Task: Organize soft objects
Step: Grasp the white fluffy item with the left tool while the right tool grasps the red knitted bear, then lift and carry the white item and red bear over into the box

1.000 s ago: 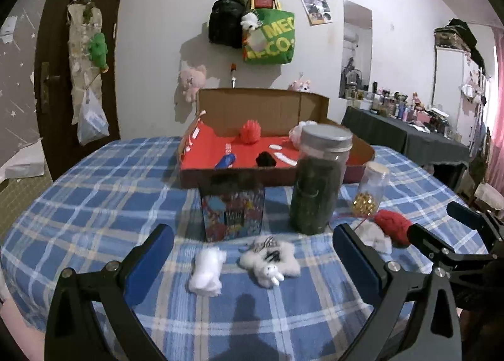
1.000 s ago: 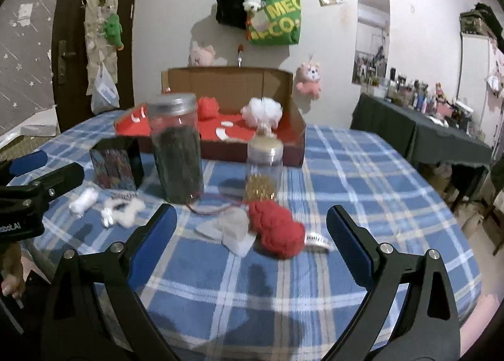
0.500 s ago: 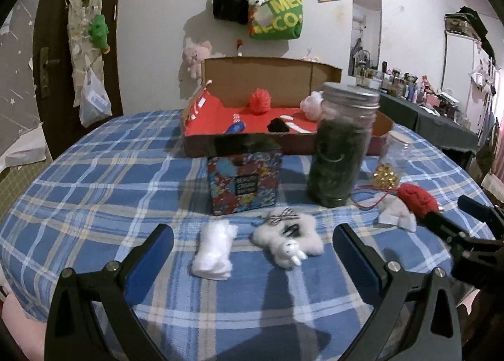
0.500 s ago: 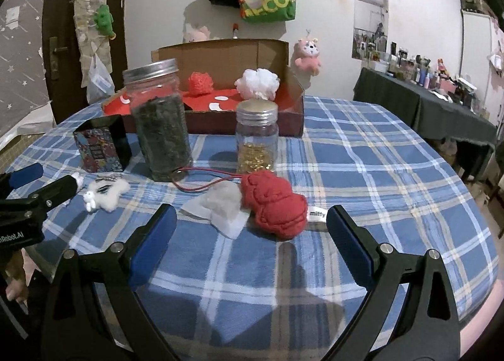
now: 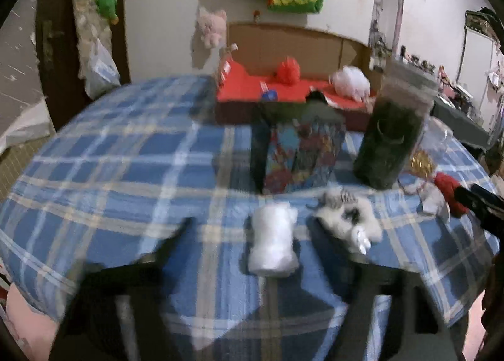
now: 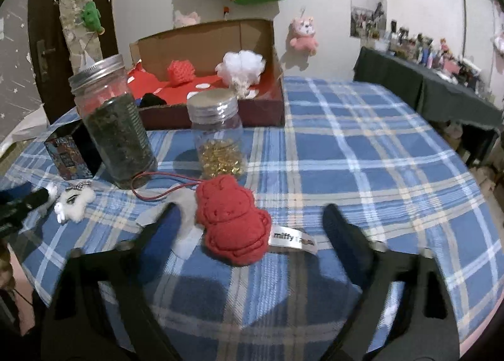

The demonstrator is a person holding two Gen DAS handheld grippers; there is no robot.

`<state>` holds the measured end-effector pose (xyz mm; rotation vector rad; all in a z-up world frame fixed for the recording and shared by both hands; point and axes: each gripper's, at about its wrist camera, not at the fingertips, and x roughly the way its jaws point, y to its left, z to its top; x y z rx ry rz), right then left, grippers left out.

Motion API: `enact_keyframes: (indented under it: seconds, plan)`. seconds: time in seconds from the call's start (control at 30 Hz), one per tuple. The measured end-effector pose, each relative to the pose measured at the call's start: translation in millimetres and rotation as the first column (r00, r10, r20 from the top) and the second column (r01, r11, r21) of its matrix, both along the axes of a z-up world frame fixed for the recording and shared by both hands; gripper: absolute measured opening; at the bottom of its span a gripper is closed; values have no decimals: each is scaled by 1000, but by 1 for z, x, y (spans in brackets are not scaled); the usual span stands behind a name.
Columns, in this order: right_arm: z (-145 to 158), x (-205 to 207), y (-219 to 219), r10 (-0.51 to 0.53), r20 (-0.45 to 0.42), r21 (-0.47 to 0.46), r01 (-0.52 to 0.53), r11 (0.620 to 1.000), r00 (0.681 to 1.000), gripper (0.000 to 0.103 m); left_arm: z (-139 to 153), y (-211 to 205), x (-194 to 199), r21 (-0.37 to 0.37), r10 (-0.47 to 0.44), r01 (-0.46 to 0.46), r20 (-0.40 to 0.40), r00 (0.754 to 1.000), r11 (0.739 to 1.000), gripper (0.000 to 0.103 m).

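Note:
A small white plush (image 5: 272,238) lies on the blue checked tablecloth (image 5: 126,156), between the blurred fingers of my left gripper (image 5: 252,228). Its jaws are closing and stand clear of the plush. A fluffy white rabbit toy (image 5: 346,222) lies just to its right. In the right wrist view a red plush (image 6: 233,222) with a red cord and a white tag lies between the fingers of my right gripper (image 6: 250,212). Those jaws are closing too, with gaps on both sides. At the back, an open red box (image 6: 271,108) holds a red pompom (image 6: 179,72) and a white pompom (image 6: 242,67).
A tall jar of dark leaves (image 6: 116,140), a small jar of gold bits (image 6: 220,146) and a patterned box (image 5: 302,156) stand between the toys and the red box. A pale cloth piece (image 6: 186,212) lies left of the red plush. The table's right half is bare cloth.
Both grippers have come forward and lower, so the white plush and the red plush now sit between their fingers. Both pairs of jaws have narrowed.

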<state>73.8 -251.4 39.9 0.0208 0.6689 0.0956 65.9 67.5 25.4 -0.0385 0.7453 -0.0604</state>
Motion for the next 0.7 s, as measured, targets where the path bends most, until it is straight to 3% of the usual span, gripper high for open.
enact_keyframes:
  seconds: [0.03, 0.07, 0.13, 0.43, 0.7]
  plan:
    - [-2, 2, -1, 8, -12, 12, -8, 1000, 1000, 49, -4, -1, 2, -15, -21, 20, -28, 999, 1000, 41]
    - [-5, 6, -1, 23, -36, 29, -21, 999, 999, 39, -5, -2, 1, -5, -19, 19, -20, 1000, 1000, 36]
    - [-12, 12, -1, 81, -76, 93, -74, 993, 994, 37, -2, -6, -3, 11, -36, 36, -4, 999, 999, 18]
    - [2, -15, 4, 97, 9, 151, -97, 984, 995, 35, 22, -23, -18, -3, -103, 104, 72, 992, 995, 18]
    - [9, -20, 6, 106, 15, 165, -107, 981, 994, 35, 23, -30, -14, 2, -116, 116, 68, 991, 993, 18]
